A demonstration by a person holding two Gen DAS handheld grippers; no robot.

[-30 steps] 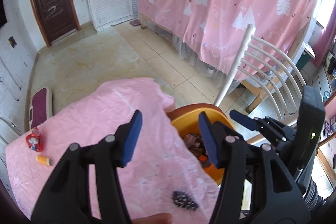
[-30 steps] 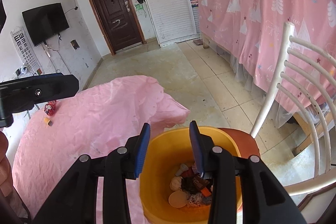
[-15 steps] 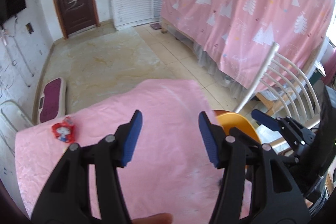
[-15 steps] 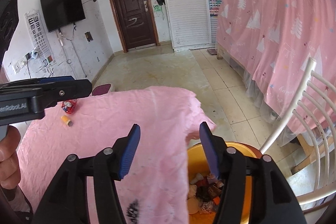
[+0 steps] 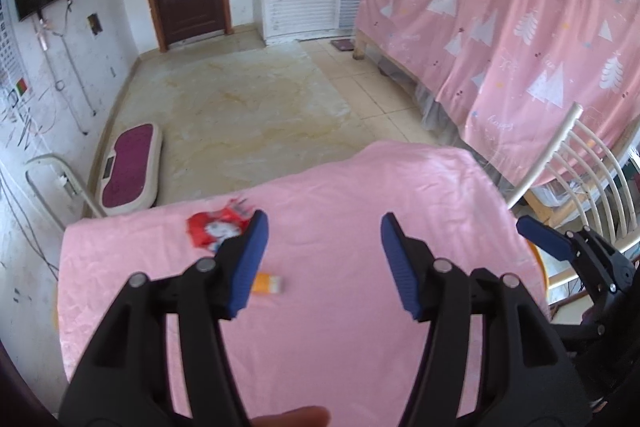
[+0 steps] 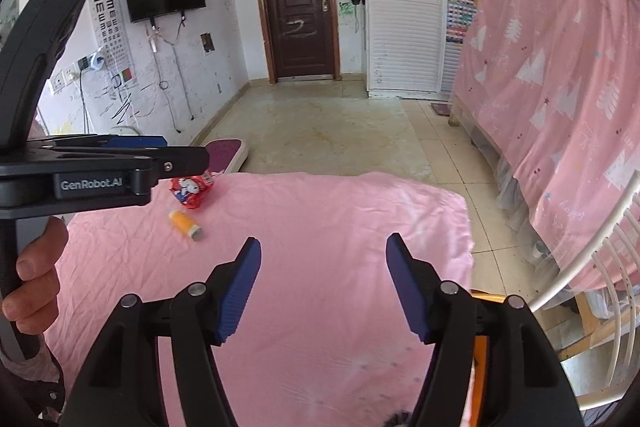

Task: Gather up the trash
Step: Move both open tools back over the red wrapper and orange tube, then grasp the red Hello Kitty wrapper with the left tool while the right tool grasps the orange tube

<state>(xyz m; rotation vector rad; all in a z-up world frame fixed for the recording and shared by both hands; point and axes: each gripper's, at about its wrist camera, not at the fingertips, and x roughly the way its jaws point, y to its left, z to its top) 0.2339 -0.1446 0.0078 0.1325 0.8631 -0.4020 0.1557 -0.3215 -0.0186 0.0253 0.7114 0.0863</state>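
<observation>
We hold both tools over the bench covered in a wrinkled pink cloth (image 5: 360, 227), and what has just changed is where we are looking: a second ago both cameras faced the round orange plastic bin (image 6: 480, 347) with its pile of scraps on the brown chair seat, and now that bin is only an orange sliver at the right edge of the right wrist view, beside the white slatted chair back (image 6: 580, 267). We read that as the last drop-off being finished and the search for the next piece begun. The left tool (image 5: 320, 251) is spread wide with nothing between its blue pads, and the right tool (image 6: 320, 283) is likewise spread and empty. Two pieces of trash lie on the far left part of the cloth: a crumpled red snack wrapper with a cartoon face (image 5: 216, 225) and, just beside it and nearer to us, a small orange cylinder with a pale cap (image 5: 269, 283). In the earlier frames these sat small at the left margin; now they lie close under the left tool's left finger (image 5: 250, 263), which partly covers both. The left tool seems best placed to take the orange cylinder next.
</observation>
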